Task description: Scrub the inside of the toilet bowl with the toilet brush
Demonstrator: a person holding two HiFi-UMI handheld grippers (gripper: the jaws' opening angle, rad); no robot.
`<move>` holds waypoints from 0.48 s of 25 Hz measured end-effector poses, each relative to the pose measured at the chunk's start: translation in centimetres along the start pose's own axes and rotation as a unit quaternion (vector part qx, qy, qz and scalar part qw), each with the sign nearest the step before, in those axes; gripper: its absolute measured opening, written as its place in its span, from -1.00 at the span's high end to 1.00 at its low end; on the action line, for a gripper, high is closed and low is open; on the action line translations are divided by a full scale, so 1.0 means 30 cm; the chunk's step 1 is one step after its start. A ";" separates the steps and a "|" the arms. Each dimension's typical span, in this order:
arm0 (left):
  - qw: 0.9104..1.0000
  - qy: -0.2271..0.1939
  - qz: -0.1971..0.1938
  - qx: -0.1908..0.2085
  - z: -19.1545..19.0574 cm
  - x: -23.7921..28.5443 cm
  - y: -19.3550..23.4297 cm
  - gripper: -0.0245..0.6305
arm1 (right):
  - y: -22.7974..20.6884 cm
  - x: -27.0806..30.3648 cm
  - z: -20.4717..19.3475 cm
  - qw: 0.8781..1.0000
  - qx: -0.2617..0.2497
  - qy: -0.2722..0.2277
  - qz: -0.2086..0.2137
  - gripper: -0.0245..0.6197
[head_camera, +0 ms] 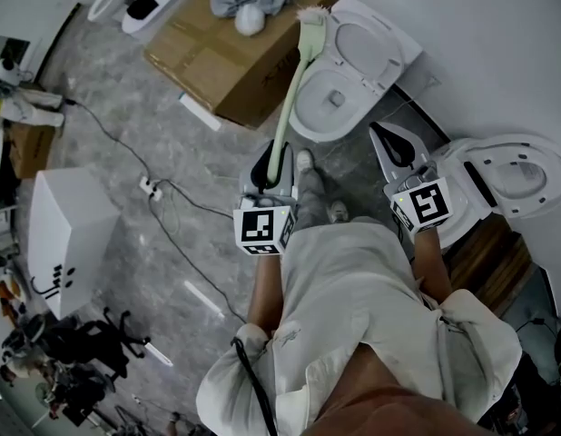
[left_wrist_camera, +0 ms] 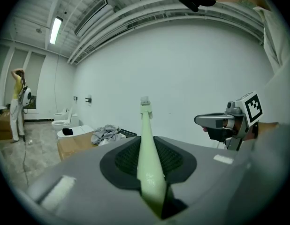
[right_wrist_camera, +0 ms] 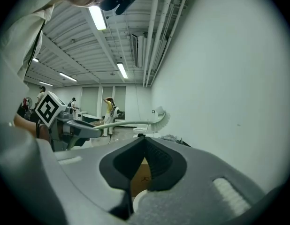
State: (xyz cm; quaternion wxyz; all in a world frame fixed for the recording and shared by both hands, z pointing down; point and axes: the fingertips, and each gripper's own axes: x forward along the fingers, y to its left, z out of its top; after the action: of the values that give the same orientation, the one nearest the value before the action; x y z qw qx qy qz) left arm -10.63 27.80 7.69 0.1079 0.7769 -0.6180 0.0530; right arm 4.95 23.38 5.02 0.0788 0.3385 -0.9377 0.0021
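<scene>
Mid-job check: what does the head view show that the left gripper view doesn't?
Only the head view shows the open toilet bowl and a second toilet to the right. Only the left gripper view shows the ceiling strip light. Both show the left tongs shut on the toilet brush, the right tongs and the cardboard box.

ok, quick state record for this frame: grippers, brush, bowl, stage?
left gripper: shut on the toilet brush handle
right gripper: shut, nothing between the jaws, held right of the bowl
toilet brush: raised, bristle end in the air beyond the bowl's far edge, not inside it
toilet bowl: lid up, straight ahead
stage: brush not in the bowl, no scrubbing contact
nearby: cardboard box left of the bowl, second toilet at right
</scene>
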 end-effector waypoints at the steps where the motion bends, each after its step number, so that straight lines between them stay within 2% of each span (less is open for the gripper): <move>1: 1.000 0.004 -0.005 0.001 -0.007 0.031 0.019 0.62 | -0.015 0.030 -0.011 1.000 0.004 0.004 -0.004 0.91; 7: 0.999 0.033 -0.034 0.000 -0.056 0.215 0.154 0.62 | -0.085 0.237 -0.059 1.000 0.022 0.020 -0.010 0.91; 12: 0.996 0.067 -0.059 -0.018 -0.138 0.326 0.245 0.62 | -0.111 0.352 -0.137 0.997 0.038 0.061 -0.033 0.91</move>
State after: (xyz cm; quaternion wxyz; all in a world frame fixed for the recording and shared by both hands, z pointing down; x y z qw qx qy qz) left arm -15.31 17.91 14.57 0.1662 0.8049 -0.5629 0.0876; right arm -0.34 14.35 10.48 0.1232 0.3709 -0.9187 0.0561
